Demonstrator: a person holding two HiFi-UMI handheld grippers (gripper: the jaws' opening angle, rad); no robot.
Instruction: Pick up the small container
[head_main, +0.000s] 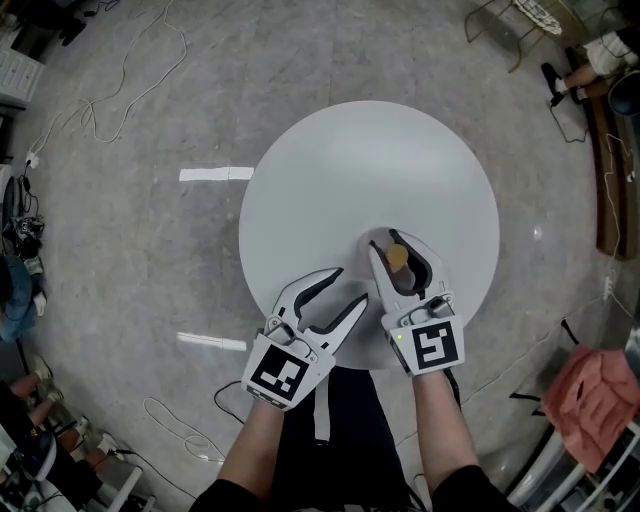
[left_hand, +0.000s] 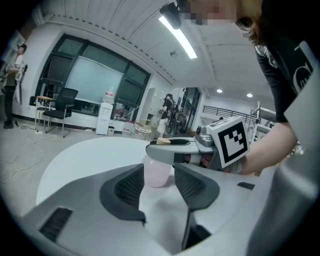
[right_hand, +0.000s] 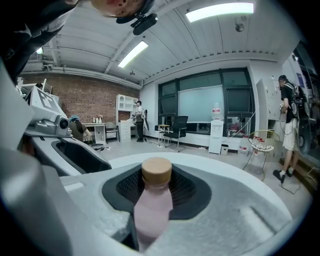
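Grabbed: small container (right_hand: 150, 210) (pink, tan cap) squeezed tight between the jaws of the right gripper (head_main: 398, 242), low over the white table (head_main: 330, 170). Left gripper (head_main: 348, 287) spread apart, holding nothing. Left to do, probably: lifting up.

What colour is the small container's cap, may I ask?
Tan cap on the small container; best in right gripper view.

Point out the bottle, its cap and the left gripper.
bottle (right_hand: 150, 215): right gripper view, on its pink body.
cap (right_hand: 156, 172): right gripper view, on its tan side.
left gripper (head_main: 352, 284): head view, midway between its fingertips.
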